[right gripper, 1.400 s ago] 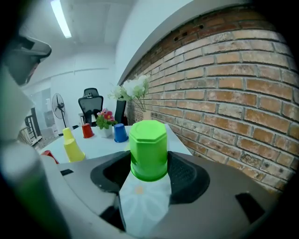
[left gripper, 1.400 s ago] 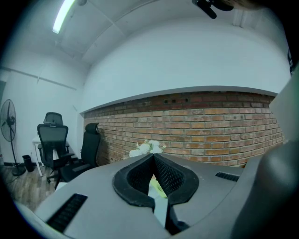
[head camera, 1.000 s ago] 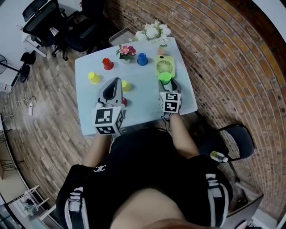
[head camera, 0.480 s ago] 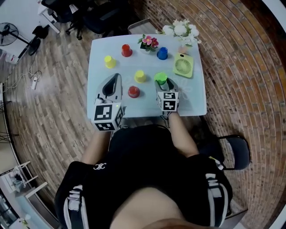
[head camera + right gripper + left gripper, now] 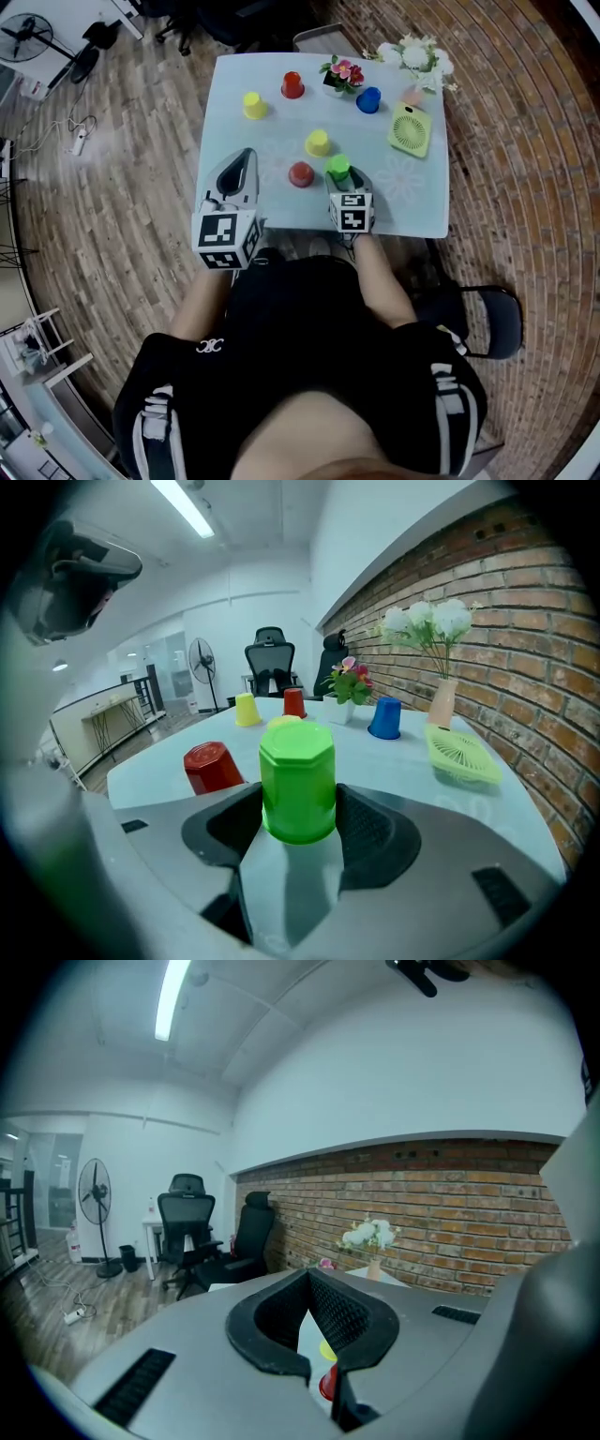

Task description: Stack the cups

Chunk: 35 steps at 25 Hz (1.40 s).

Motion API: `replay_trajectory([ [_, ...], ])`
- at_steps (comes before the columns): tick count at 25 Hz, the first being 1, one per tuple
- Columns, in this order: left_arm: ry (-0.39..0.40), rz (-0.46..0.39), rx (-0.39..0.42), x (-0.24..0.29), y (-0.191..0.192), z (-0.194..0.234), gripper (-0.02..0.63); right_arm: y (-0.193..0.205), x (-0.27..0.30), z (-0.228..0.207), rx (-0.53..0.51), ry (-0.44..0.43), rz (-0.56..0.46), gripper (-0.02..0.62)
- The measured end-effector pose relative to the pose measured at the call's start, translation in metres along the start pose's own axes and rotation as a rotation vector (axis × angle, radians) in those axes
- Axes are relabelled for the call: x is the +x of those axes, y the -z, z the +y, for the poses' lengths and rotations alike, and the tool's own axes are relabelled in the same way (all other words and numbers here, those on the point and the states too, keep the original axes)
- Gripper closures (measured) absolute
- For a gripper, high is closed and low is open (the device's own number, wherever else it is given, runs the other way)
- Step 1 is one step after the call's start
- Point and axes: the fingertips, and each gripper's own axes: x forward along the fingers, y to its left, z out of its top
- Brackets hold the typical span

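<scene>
My right gripper [image 5: 339, 178] [image 5: 298, 810] is shut on an upside-down green cup [image 5: 338, 167] [image 5: 297, 775], a pad pressing on each side, over the near middle of the pale blue table [image 5: 412, 202]. Just left of it stands an upturned red cup [image 5: 301, 173] [image 5: 212, 766], with a yellow cup [image 5: 318, 142] behind. Farther back are another yellow cup [image 5: 253, 104], a red cup [image 5: 292, 85] and a blue cup [image 5: 368, 99]. My left gripper [image 5: 246, 156] [image 5: 308, 1286] hangs shut and holds nothing, near the table's left front edge, apart from the cups.
A green hand fan [image 5: 412, 128] lies at the right back. A small pot of pink flowers [image 5: 340, 73] and a vase of white flowers [image 5: 417, 56] stand along the far edge. Office chairs [image 5: 187, 1232] stand beyond the table; a brick wall runs on the right.
The right gripper has carried the green cup from beside the fan, leftwards and nearer, to beside the red cup. The left gripper has drawn left, away from the yellow cup.
</scene>
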Motion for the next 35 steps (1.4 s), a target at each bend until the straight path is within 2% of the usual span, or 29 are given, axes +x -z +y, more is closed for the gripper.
replay_trajectory([
  [12, -0.016, 0.029, -0.019, -0.013, 0.017, 0.012, 0.603, 0.033, 0.005, 0.022, -0.011, -0.016, 0.091, 0.353],
  [23, -0.013, 0.016, -0.011, -0.015, 0.011, 0.010, 0.603, 0.035, 0.006, 0.023, -0.014, -0.012, 0.076, 0.353],
  [30, 0.010, 0.011, -0.005, -0.013, 0.009, 0.002, 0.603, 0.018, -0.005, 0.024, -0.005, -0.036, -0.039, 0.325],
  [35, 0.039, 0.000, 0.002, -0.008, 0.004, -0.010, 0.603, -0.027, -0.030, 0.018, 0.013, -0.040, -0.159, 0.310],
])
